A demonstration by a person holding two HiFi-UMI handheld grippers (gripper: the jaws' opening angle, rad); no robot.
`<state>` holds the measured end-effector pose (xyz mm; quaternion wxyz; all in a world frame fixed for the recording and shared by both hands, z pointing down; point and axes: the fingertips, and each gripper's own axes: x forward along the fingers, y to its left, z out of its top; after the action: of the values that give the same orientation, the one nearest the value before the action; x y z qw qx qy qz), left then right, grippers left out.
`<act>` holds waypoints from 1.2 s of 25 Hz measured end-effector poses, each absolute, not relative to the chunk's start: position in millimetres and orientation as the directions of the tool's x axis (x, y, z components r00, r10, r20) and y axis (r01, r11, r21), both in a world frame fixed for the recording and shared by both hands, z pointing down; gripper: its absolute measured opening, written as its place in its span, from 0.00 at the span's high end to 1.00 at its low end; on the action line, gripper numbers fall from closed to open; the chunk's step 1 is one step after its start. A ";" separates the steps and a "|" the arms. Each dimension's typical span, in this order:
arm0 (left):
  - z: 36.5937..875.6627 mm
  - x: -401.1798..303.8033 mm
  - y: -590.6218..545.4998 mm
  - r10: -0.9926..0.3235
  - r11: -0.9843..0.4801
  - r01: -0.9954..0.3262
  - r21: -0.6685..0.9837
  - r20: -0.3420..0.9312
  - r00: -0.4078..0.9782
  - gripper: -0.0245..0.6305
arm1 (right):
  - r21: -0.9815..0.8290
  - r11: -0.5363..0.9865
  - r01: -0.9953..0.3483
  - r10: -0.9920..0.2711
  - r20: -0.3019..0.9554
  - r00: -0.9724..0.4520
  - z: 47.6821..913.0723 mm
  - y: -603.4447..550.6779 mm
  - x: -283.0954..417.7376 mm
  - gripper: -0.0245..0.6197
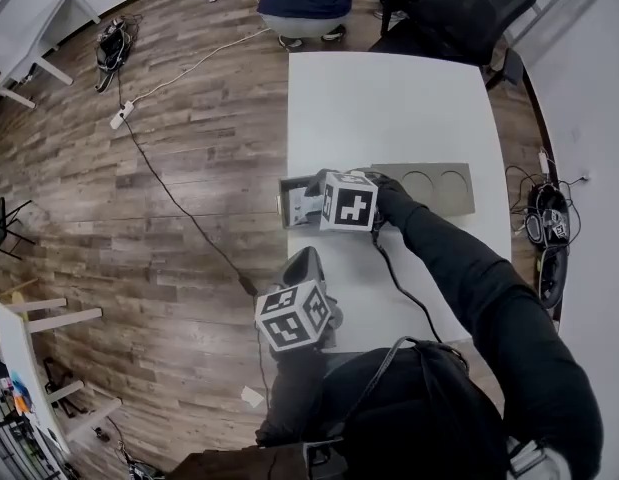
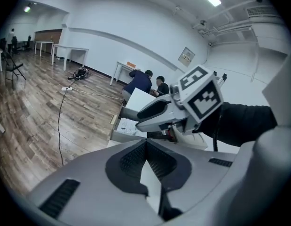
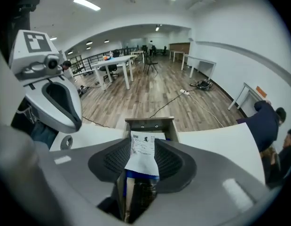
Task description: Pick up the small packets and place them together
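A small packet point(image 3: 144, 157) with a white printed label and a blue band lies in the open end compartment point(image 3: 150, 123) of a grey tray point(image 1: 459, 203) on the white table. My right gripper point(image 3: 144, 142) points down over it, open, with the packet between its pads and not pressed. In the head view that gripper point(image 1: 307, 203) is at the tray's left end. My left gripper point(image 1: 304, 263) hovers nearer me by the table's left edge. Its jaws point(image 2: 146, 144) meet at the tips with nothing between them. White paper shows in the compartment point(image 2: 127, 126) in the left gripper view.
The tray has two round holes point(image 1: 434, 183) at its right half. A black cable point(image 1: 399, 283) runs from my right gripper across the table. A person point(image 1: 307, 3) crouches at the table's far end beside an office chair point(image 1: 459, 13). A cord point(image 1: 179, 203) lies on the wooden floor.
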<state>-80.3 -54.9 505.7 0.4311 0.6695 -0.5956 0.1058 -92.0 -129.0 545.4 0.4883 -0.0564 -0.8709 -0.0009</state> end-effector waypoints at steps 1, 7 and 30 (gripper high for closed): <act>504.2 -78.8 -53.1 -0.707 0.076 -0.886 0.457 0.651 0.275 0.96 | -0.055 0.991 0.119 0.106 0.869 -0.483 553.3 -129.5 -92.9 0.72; 505.3 -82.2 -52.5 -0.710 0.071 -0.874 0.481 0.639 0.295 0.96 | -0.066 0.983 0.171 0.125 0.924 -0.361 585.3 -128.8 -95.9 0.73; 494.5 -69.6 -58.5 -0.716 0.028 -0.871 0.490 0.618 0.325 0.96 | 0.059 0.998 -0.035 -0.069 0.855 -0.514 488.6 -162.6 -36.1 0.94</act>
<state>-69.6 -58.5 494.5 0.4296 0.6913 -0.5739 0.0905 -36.1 -162.6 488.6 0.4918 0.0298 -0.8700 -0.0170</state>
